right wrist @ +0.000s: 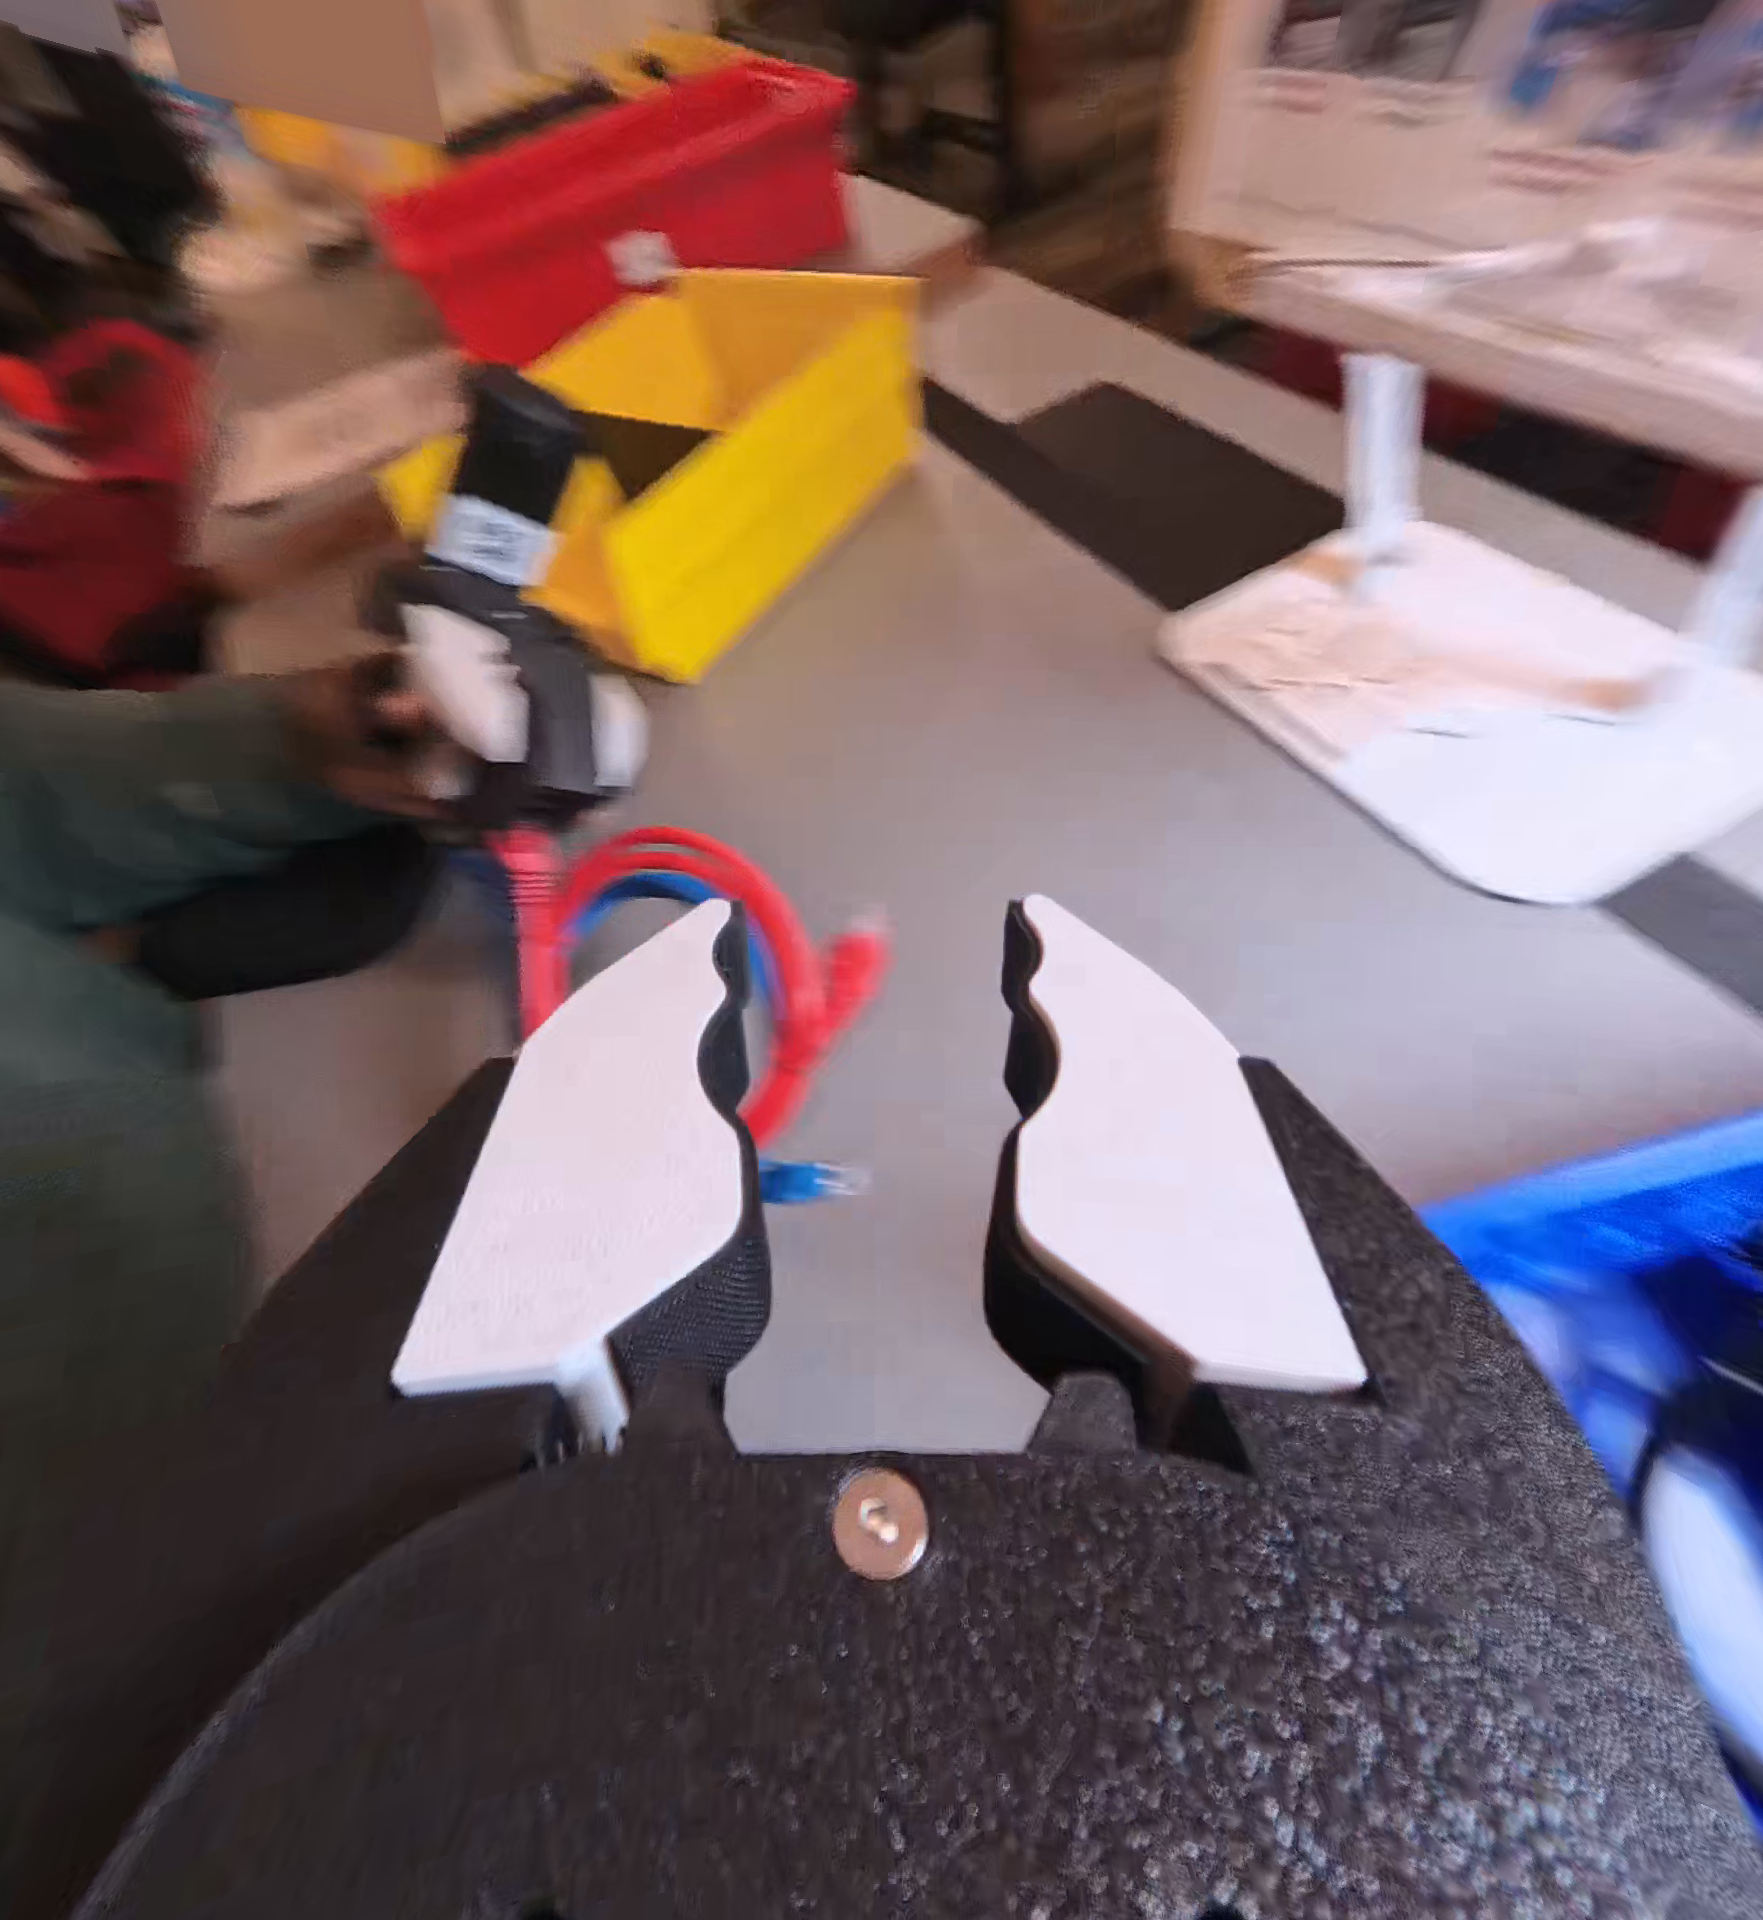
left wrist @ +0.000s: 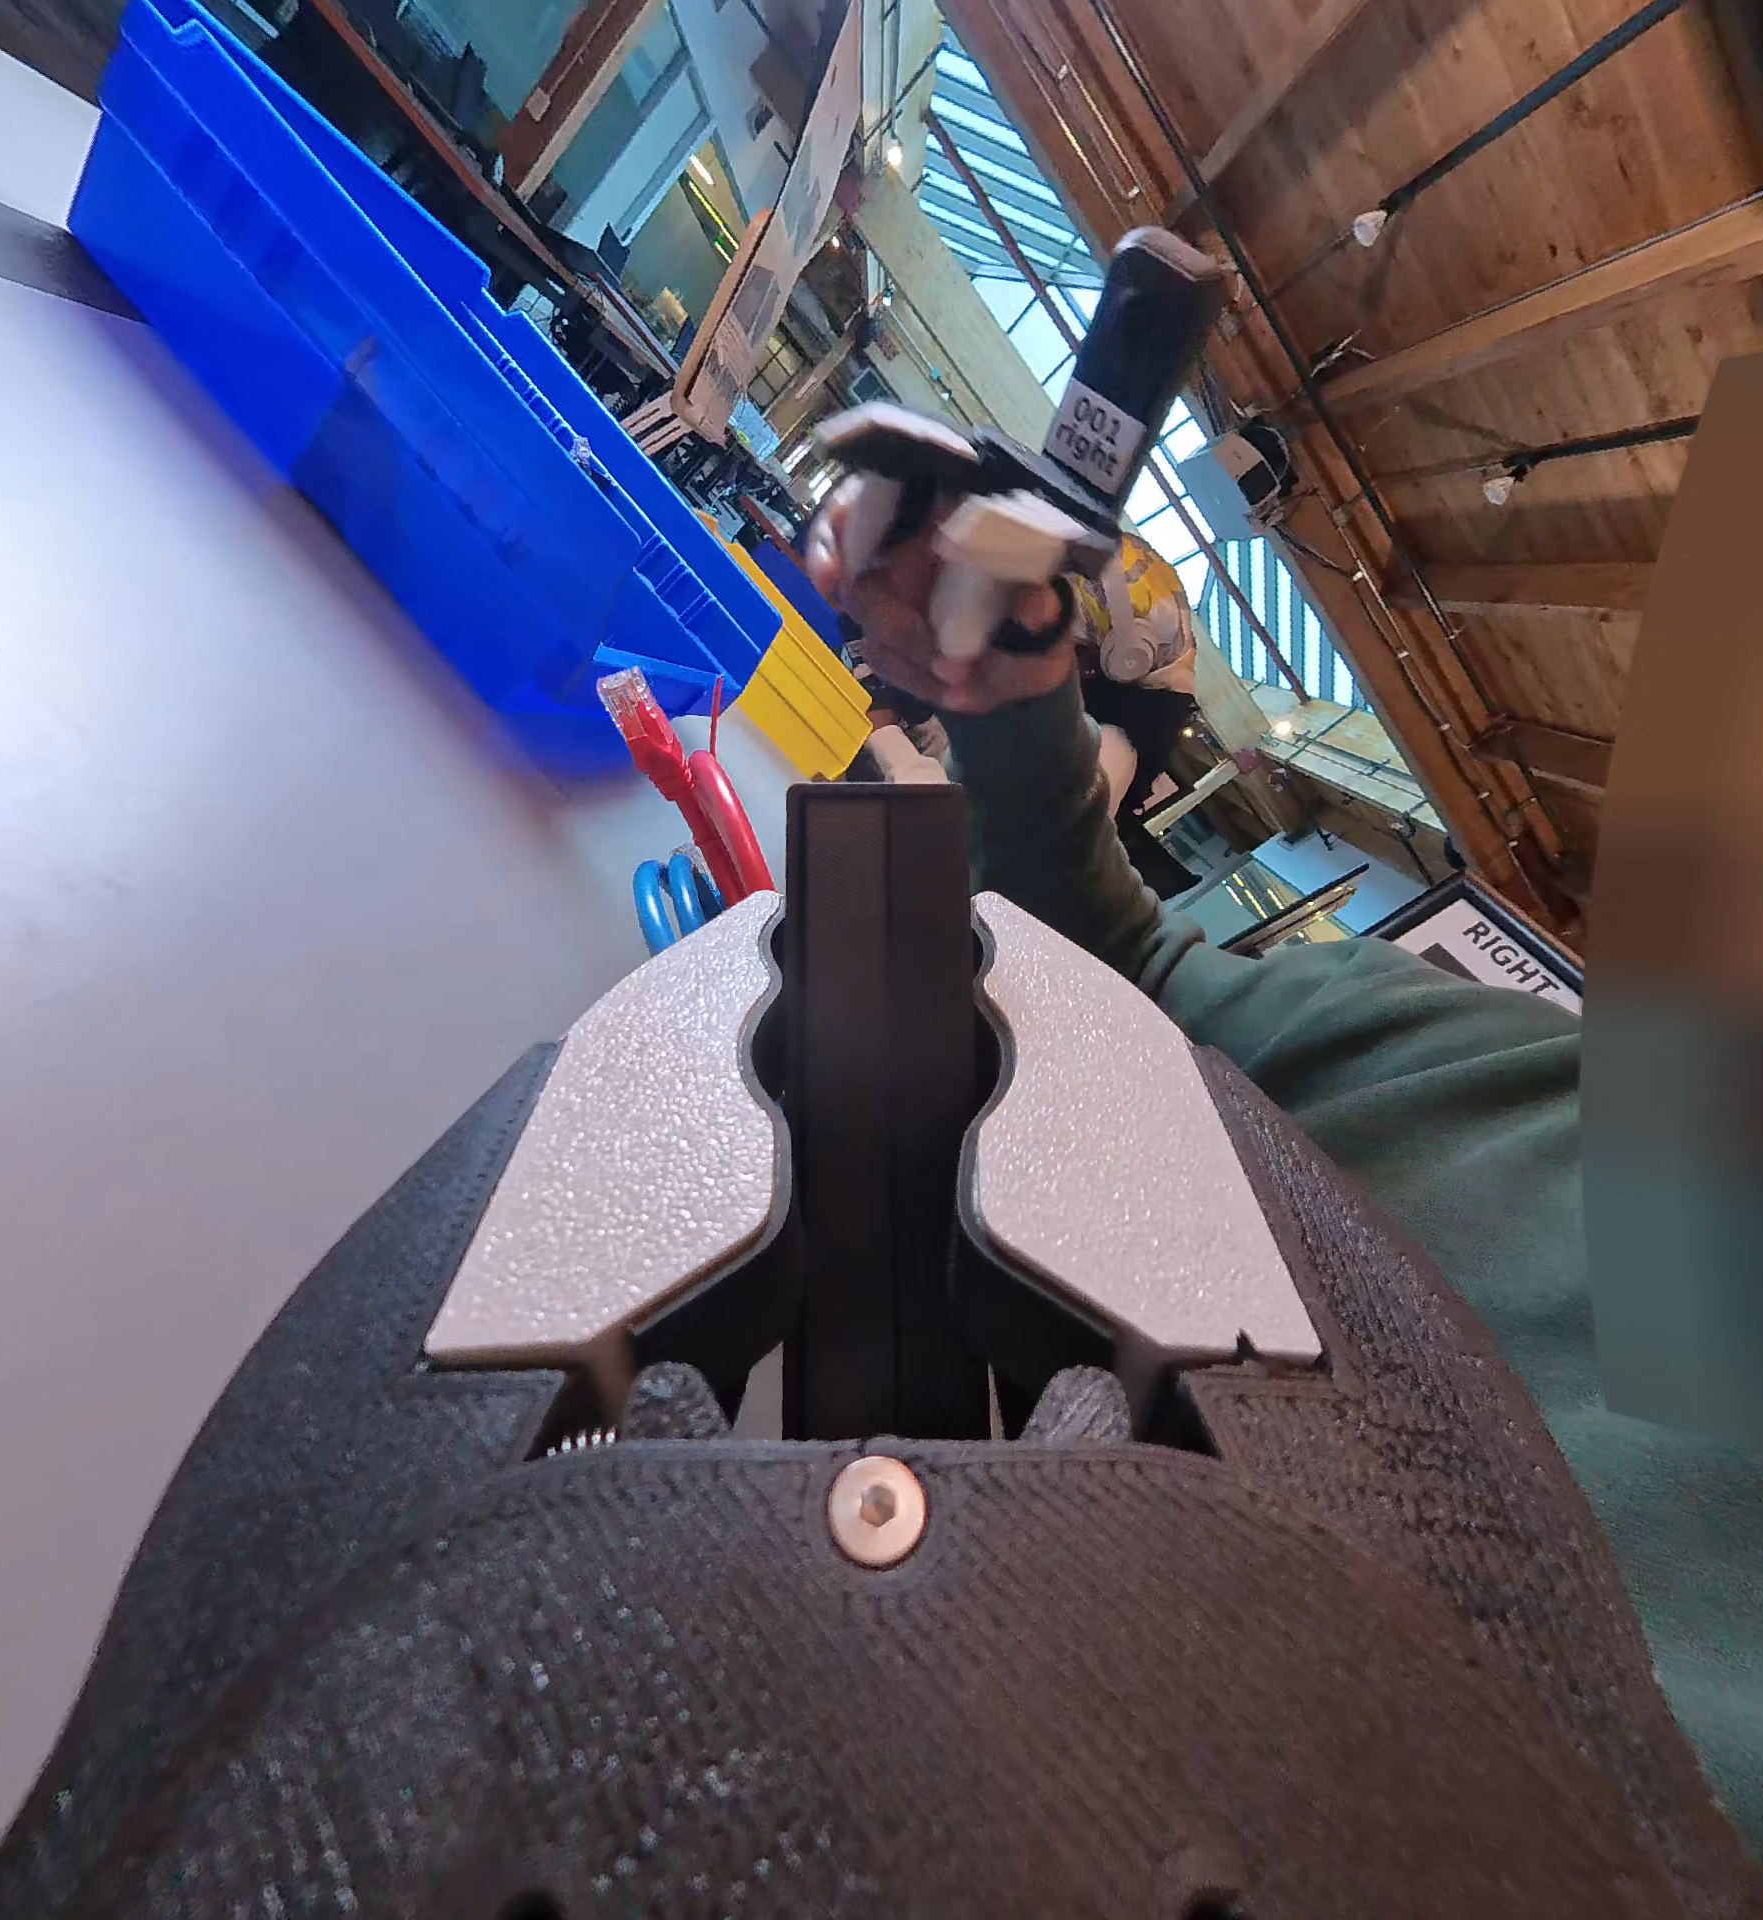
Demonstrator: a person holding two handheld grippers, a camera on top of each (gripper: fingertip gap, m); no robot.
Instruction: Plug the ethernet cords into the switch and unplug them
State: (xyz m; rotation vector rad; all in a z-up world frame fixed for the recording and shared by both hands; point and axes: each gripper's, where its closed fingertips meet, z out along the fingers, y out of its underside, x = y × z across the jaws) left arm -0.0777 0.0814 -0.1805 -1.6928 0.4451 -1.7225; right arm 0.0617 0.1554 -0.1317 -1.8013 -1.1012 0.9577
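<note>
**Your left claw holds a black box; your right claw is wide open**

Your left gripper (left wrist: 875,914) is closed tight on a flat black plastic box (left wrist: 875,1091). The box has thin lines on its skin and one long groove down the middle. It stands up straight between the two bumpy white pads (left wrist: 628,1143). The body of the claw is rough black plastic with one shiny round screw.

Your right gripper (right wrist: 866,914) is wide open, and there is nothing between its wavy white pads. In the left wrist view, the right gripper (left wrist: 960,561) is up in the air, far from the table. It has a small white label with writing on its black handle. A framed white sign (left wrist: 1490,956) with dark letters sits off to the right.

The red ethernet cord (left wrist: 716,821) lies in a loop on the smooth grey table (left wrist: 181,831). Its see-through plug (left wrist: 628,696) points up. The blue ethernet cord (left wrist: 664,899) is curled just beside it, touching it. In the right wrist view, both cords lie in front of your open claw, with the blue plug (right wrist: 809,1182) nearest to it.

A big shiny blue plastic bin (left wrist: 389,416) sits on the table behind the cords. A yellow plastic bin (right wrist: 752,540) is next to it, and a red plastic bin (right wrist: 628,208) is behind that one. A white flat stand with thin legs (right wrist: 1531,748) is on the right, and it looks blurry.
</note>
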